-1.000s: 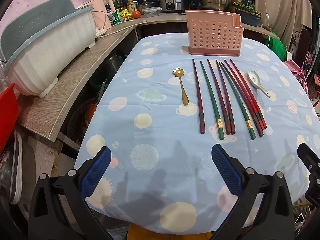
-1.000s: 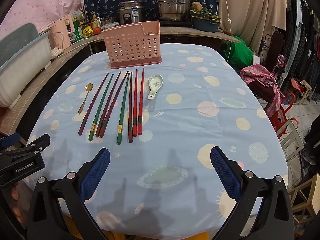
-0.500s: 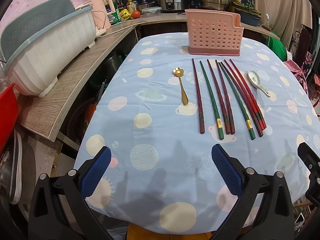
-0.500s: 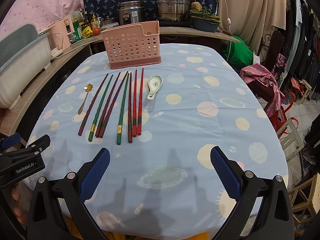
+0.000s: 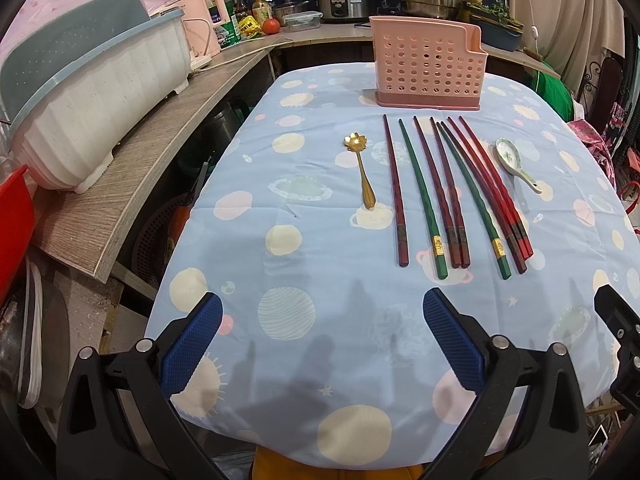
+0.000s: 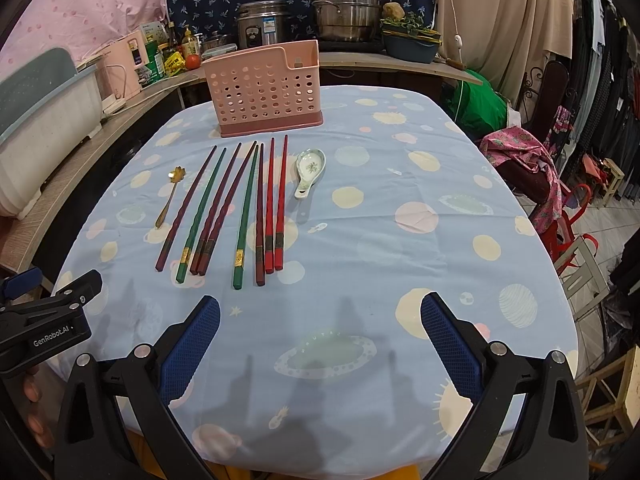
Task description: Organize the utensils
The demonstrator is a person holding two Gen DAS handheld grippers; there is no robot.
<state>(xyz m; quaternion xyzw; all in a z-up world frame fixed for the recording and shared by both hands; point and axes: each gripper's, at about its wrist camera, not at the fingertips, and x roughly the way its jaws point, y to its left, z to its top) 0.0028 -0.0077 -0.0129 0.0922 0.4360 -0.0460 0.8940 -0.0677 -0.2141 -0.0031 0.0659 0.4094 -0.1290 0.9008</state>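
Here, both grippers (image 5: 322, 334) (image 6: 320, 334) wide, empty.

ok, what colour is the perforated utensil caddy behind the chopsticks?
Pale pink perforated plastic utensil caddy on a darker pink base; clearest in the right wrist view.

Wooden counter (image 5: 132, 184) flanks the table (image 6: 400, 240); curtains (image 6: 500, 20) behind.

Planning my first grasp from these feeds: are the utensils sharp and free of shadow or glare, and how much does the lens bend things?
Left wrist view: chopsticks and gold spoon sharp, evenly lit; gripper shadows fall short of them; counter edge bows strongly. Right wrist view: ceramic spoon crisp, no glare; shadows stay near the right gripper; corners vignetted black.
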